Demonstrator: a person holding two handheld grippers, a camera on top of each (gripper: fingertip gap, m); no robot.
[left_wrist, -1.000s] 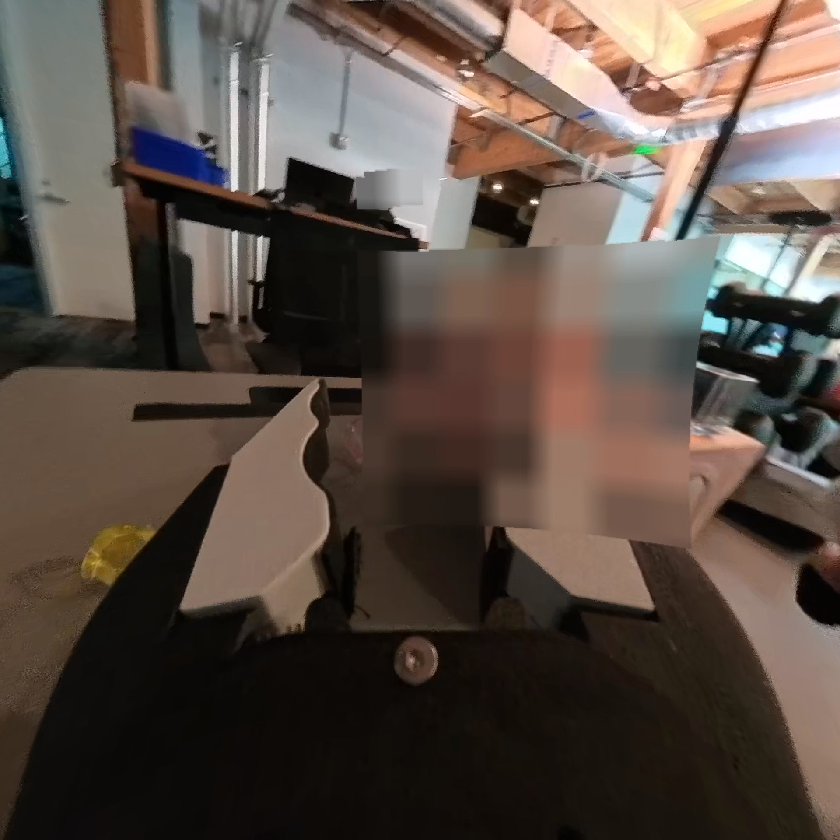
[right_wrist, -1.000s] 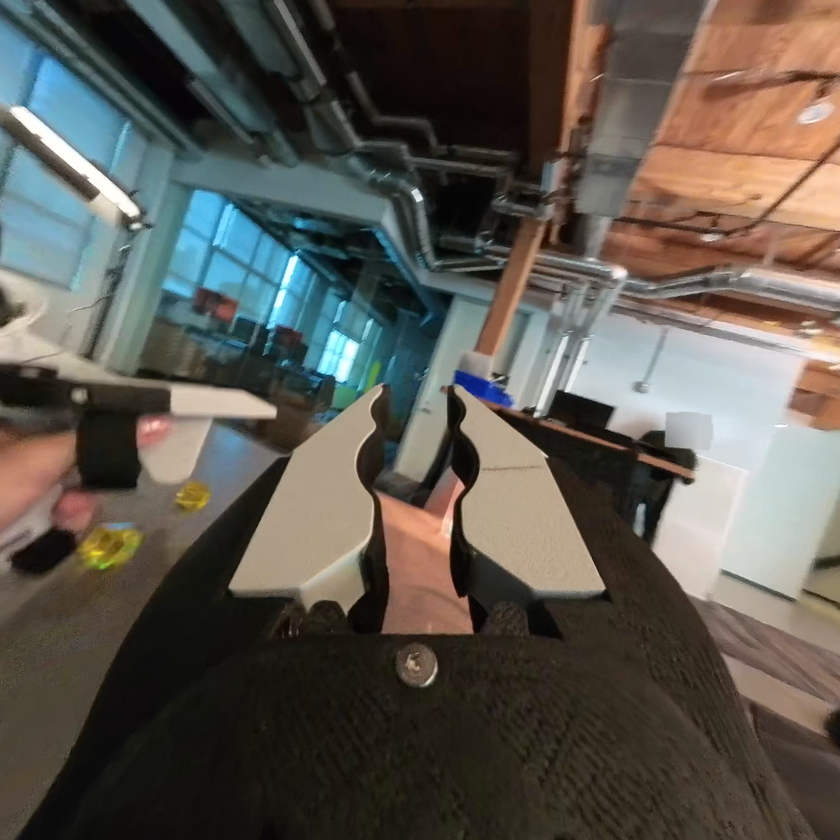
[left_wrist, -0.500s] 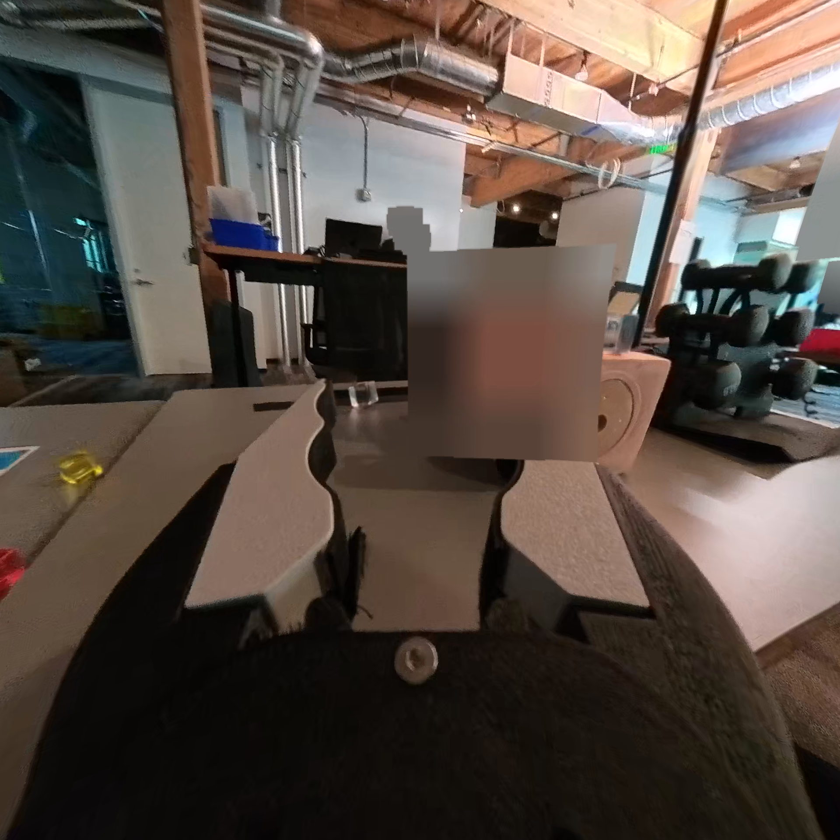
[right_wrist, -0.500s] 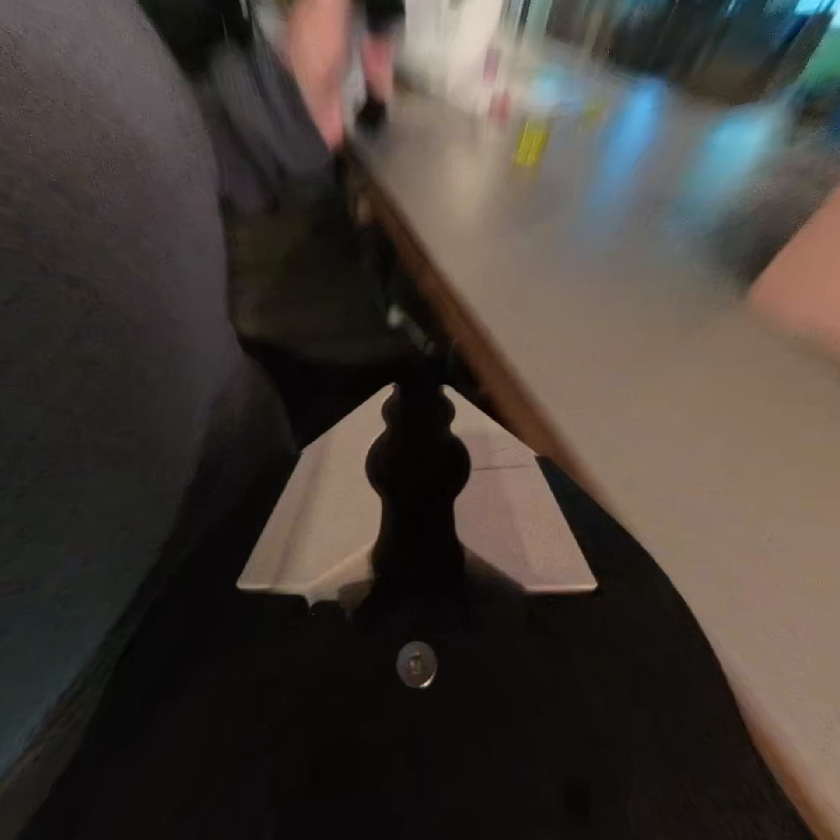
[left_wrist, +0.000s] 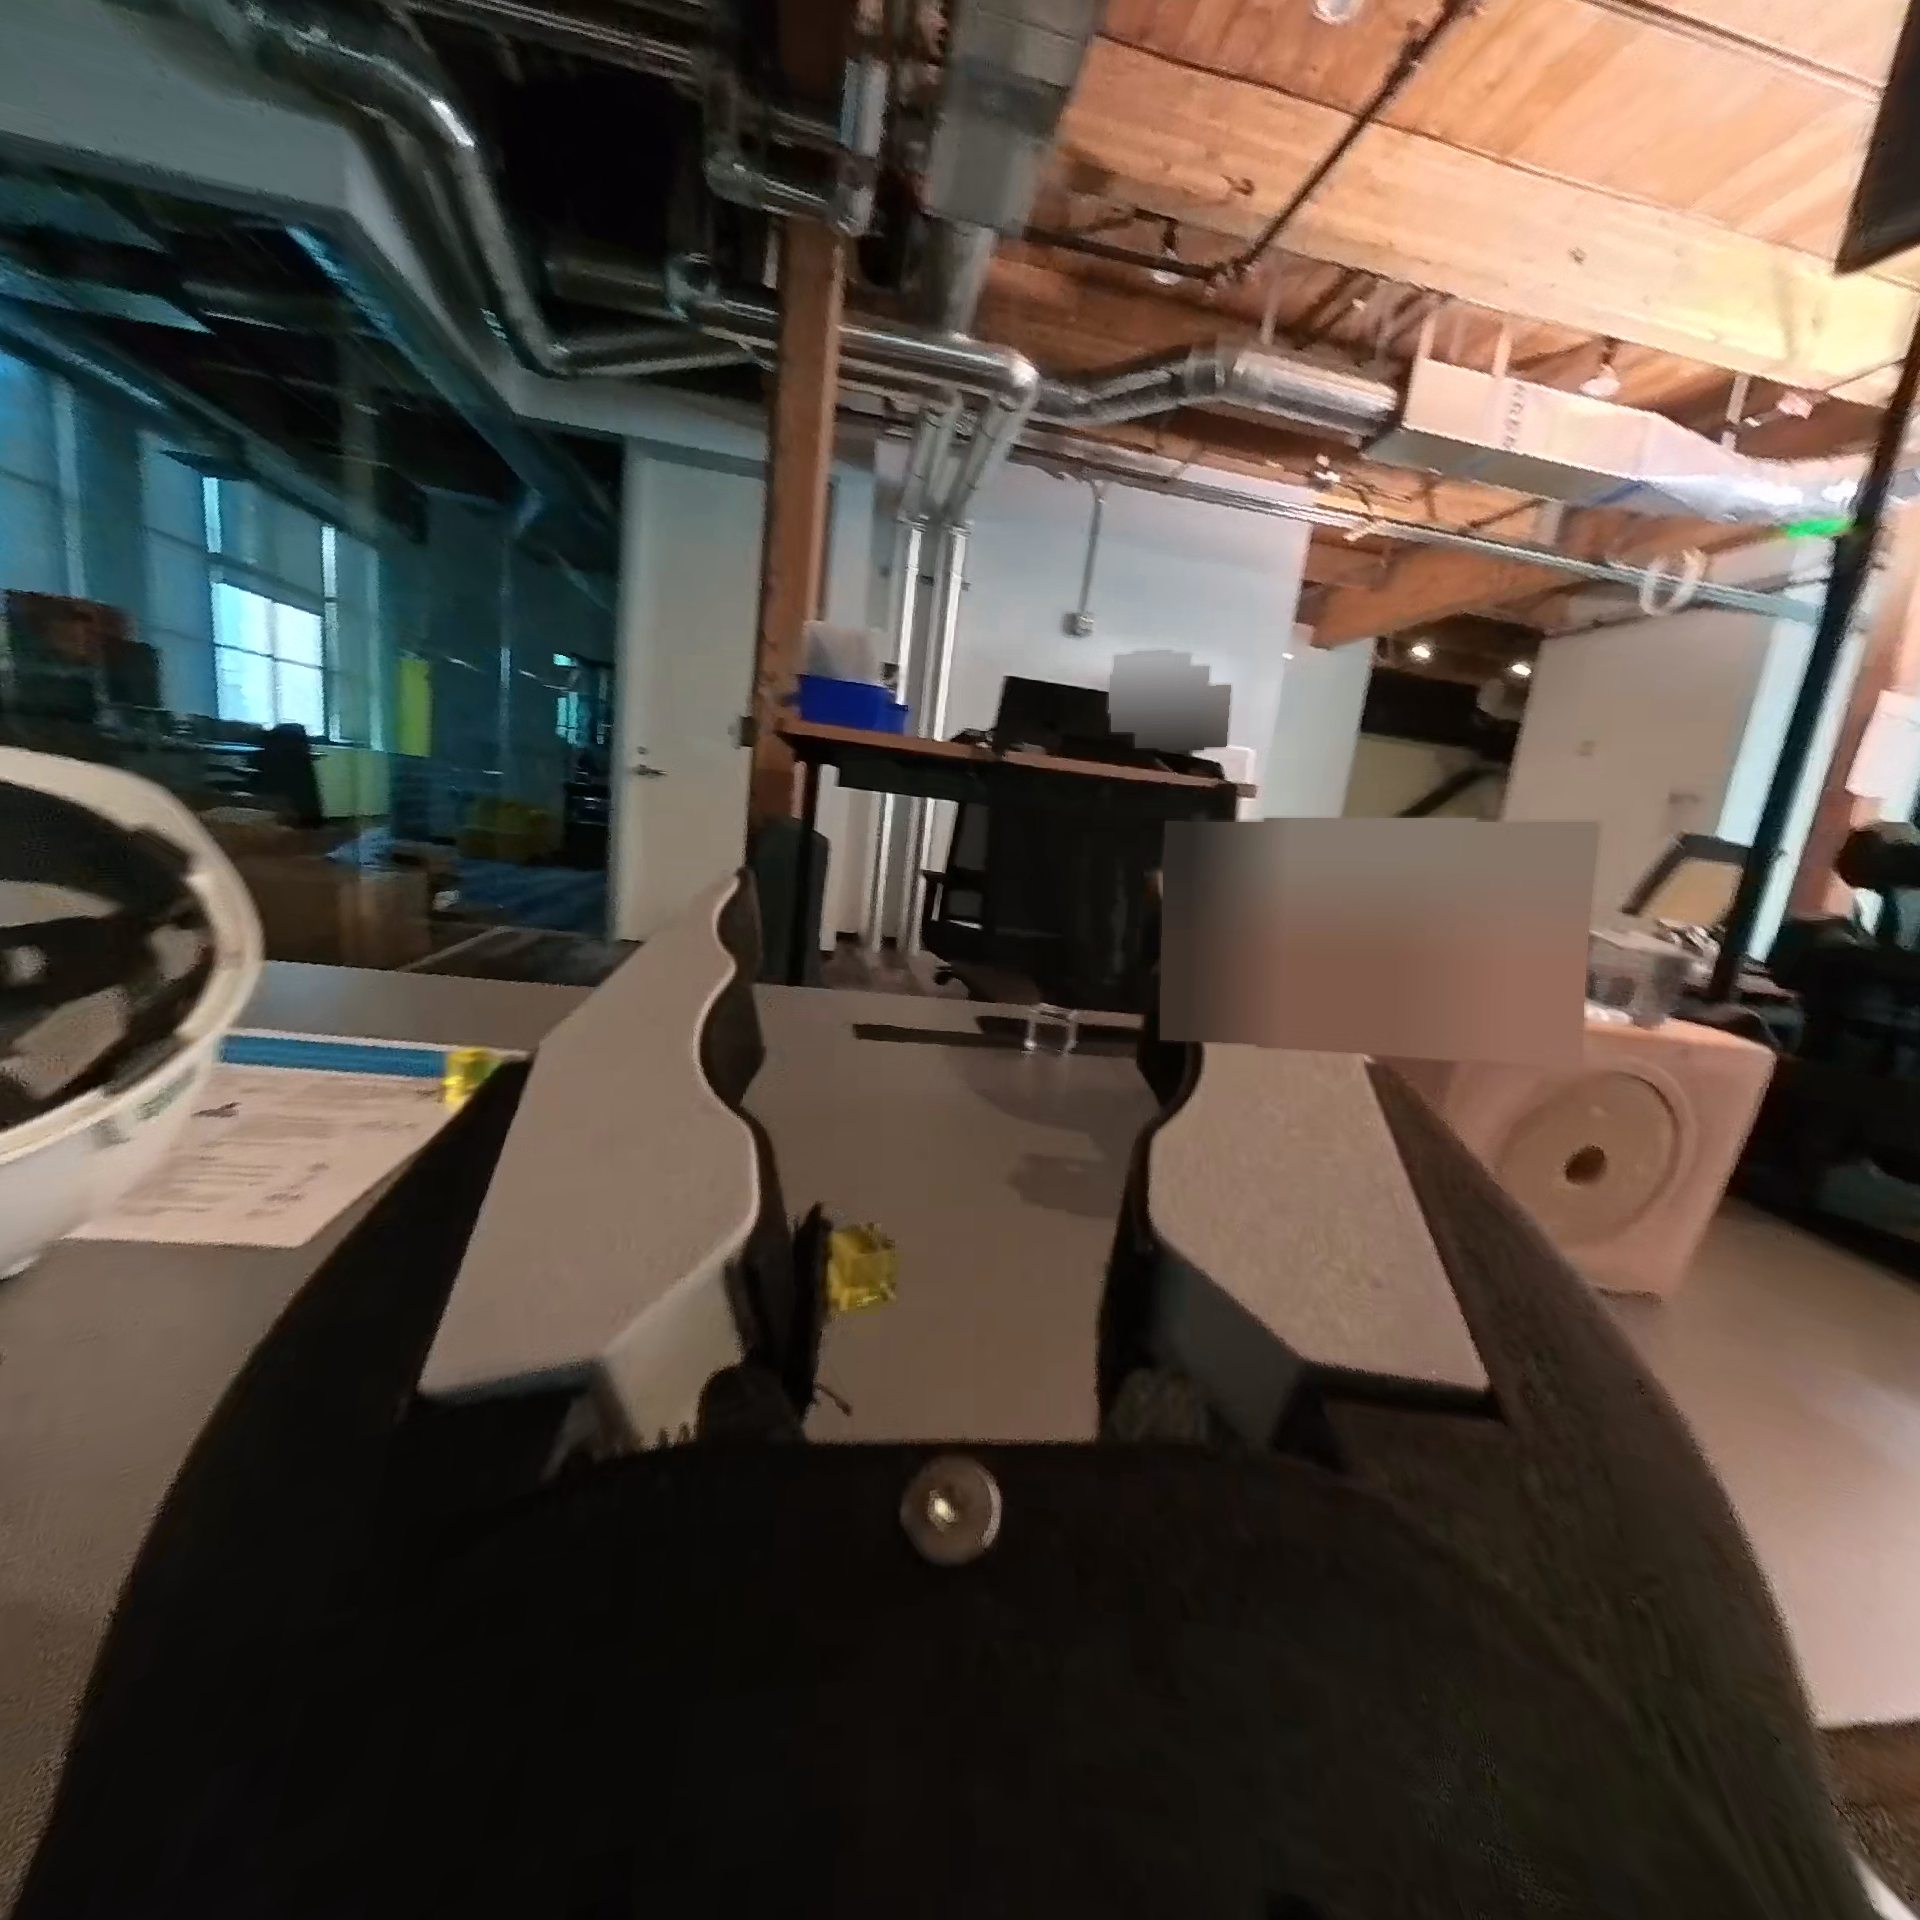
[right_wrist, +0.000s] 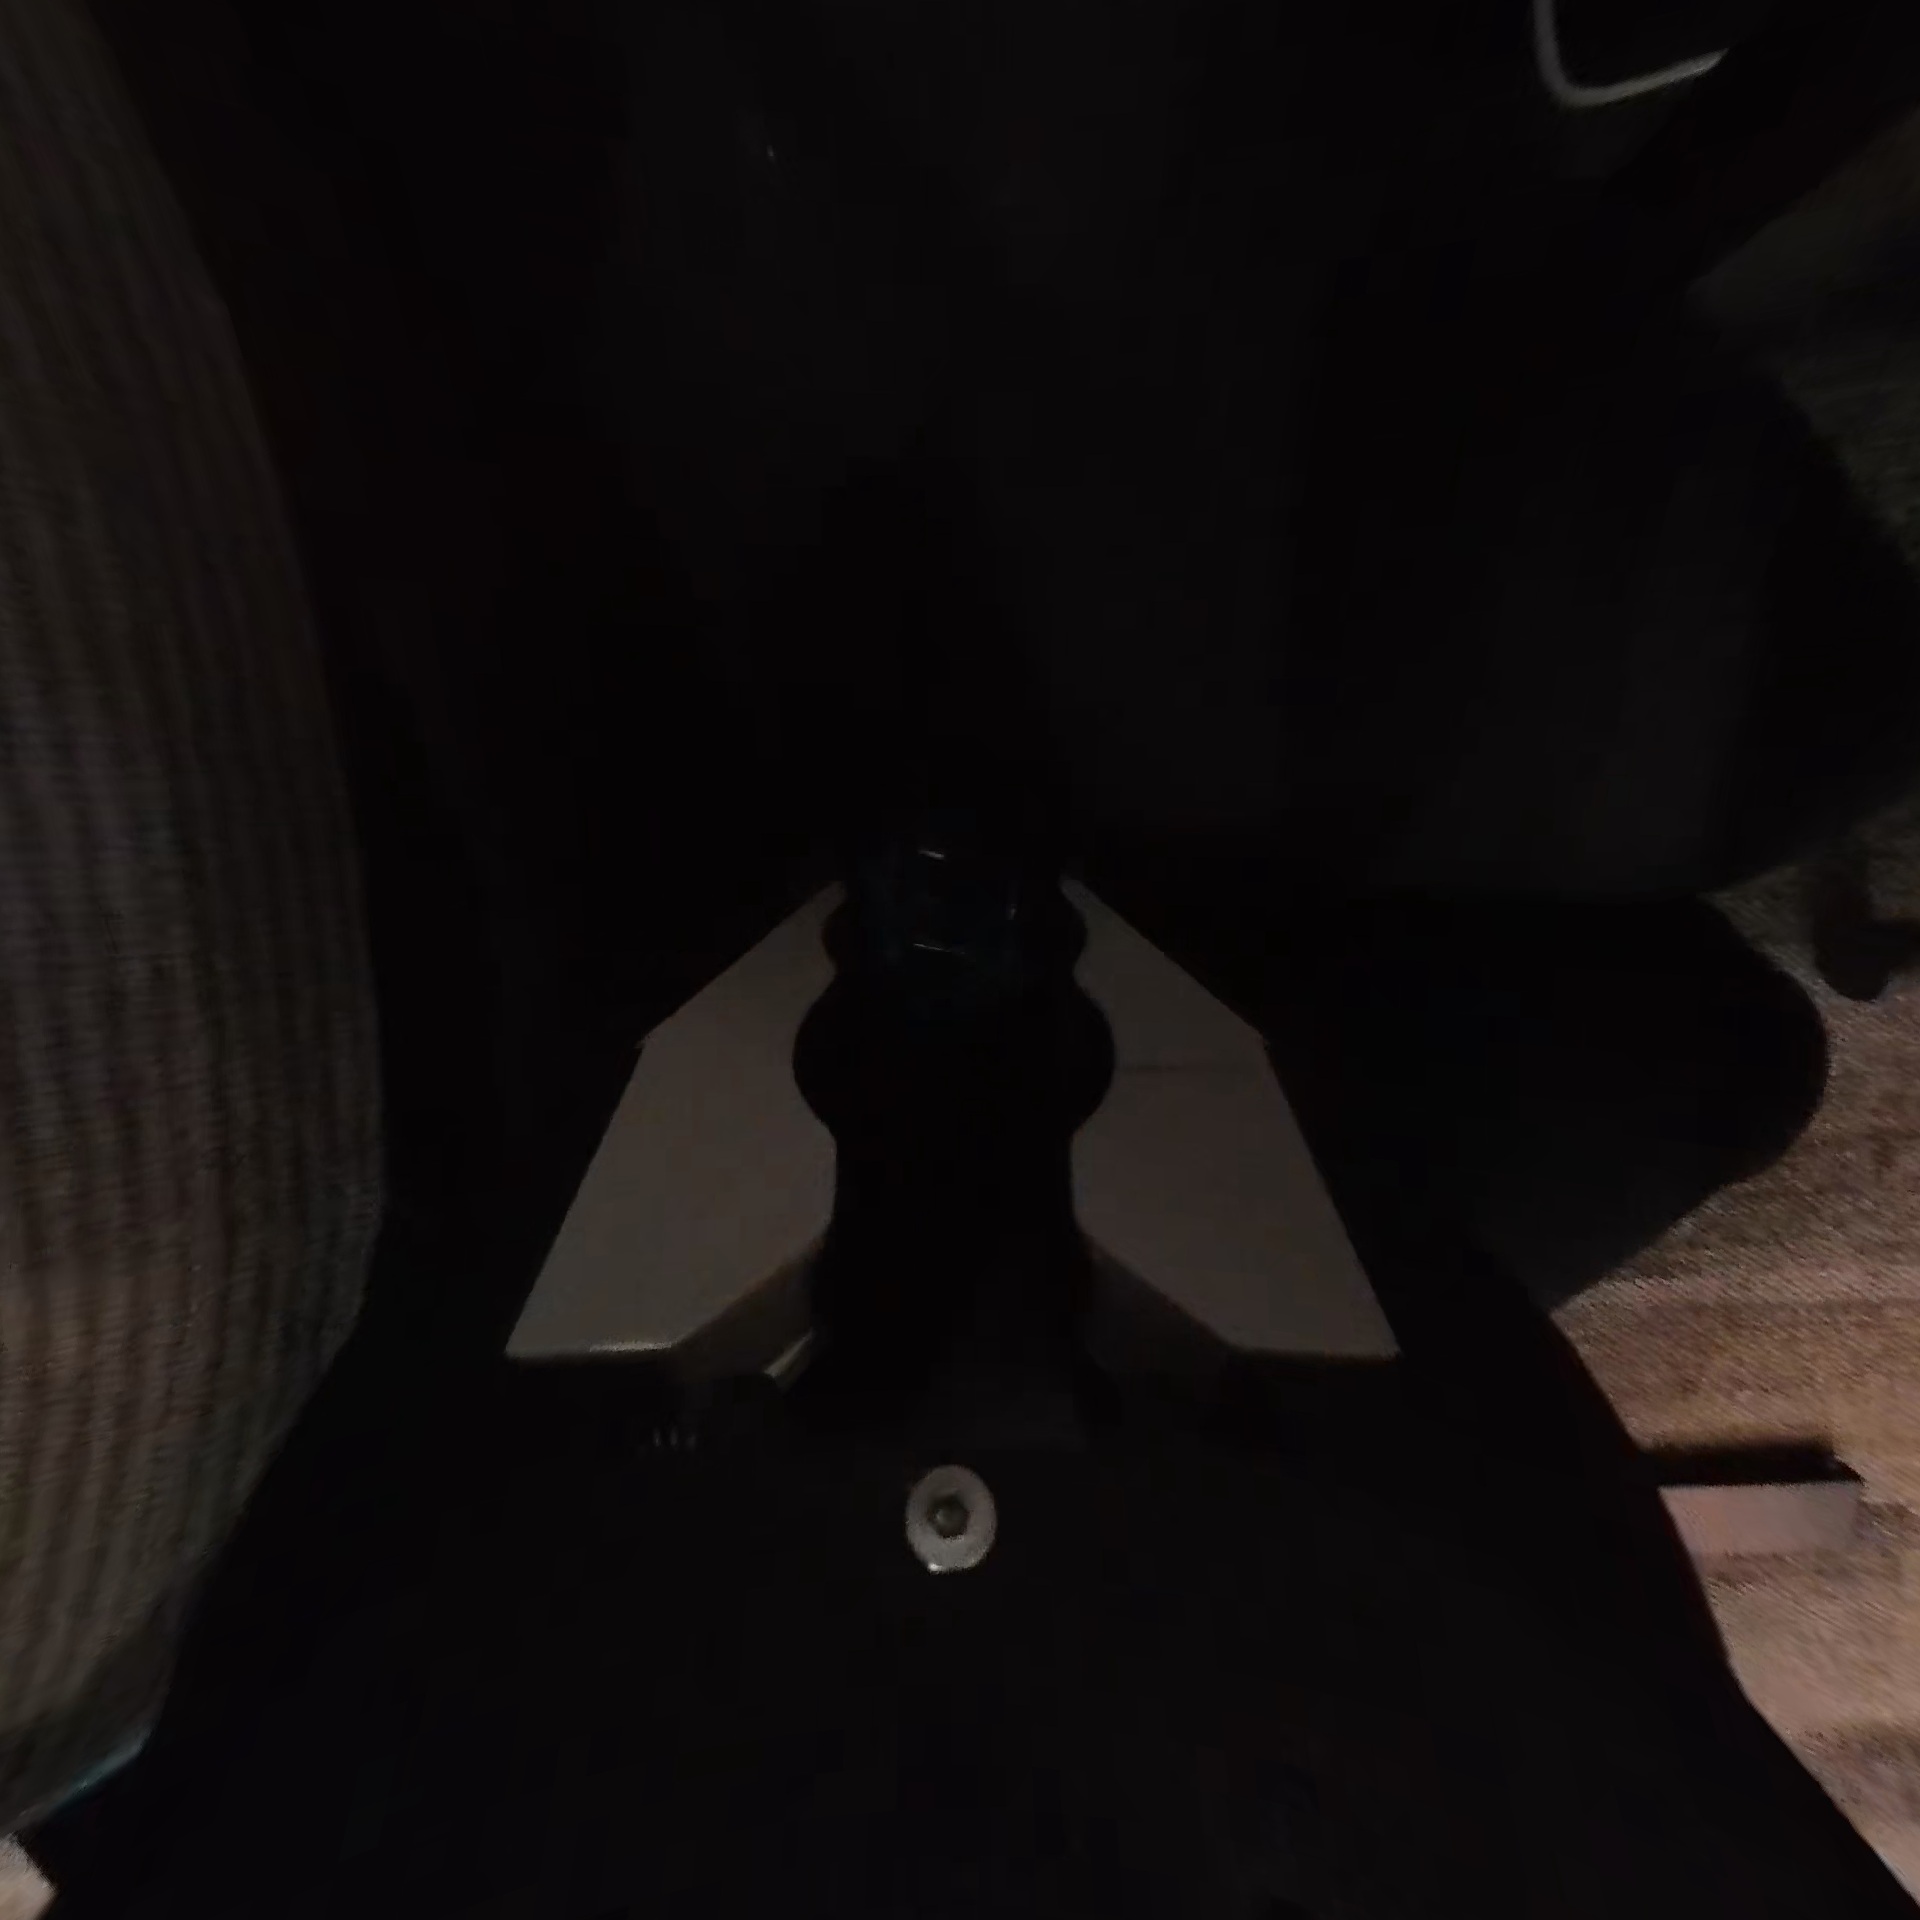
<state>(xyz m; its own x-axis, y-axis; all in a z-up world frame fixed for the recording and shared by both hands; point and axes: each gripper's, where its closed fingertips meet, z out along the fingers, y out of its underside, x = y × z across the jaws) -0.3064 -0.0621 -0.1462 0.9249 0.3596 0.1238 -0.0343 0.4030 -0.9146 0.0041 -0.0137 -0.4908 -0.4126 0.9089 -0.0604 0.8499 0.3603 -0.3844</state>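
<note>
Left gripper (left_wrist: 956, 966) is spread wide over a grey table (left_wrist: 987, 1340) and grips nothing. A yellow block (left_wrist: 860, 1270) lies on the table below it, close in by the base of the left finger (left_wrist: 634, 1143), and the pads aren't on it. Further left there's a second, smaller yellow block (left_wrist: 468, 1070) at the edge of a paper sheet (left_wrist: 260, 1153), and a white helmet-like shell (left_wrist: 156, 1101) sits on that sheet's left end. At the far edge of the table a clear block (left_wrist: 1049, 1023) sits by a black strip (left_wrist: 914, 1032). Off to the right is a beige box (left_wrist: 1590, 1153) with a round hole.

Right gripper (right_wrist: 951, 904) view is nearly black. The fingers (right_wrist: 717, 1143) stand at a narrow gap with something dark and glinting between the tips, and I can't tell if they're clamped on it. Ribbed fabric (right_wrist: 156, 935) is on the left, wood floor (right_wrist: 1766, 1351) on the right.
</note>
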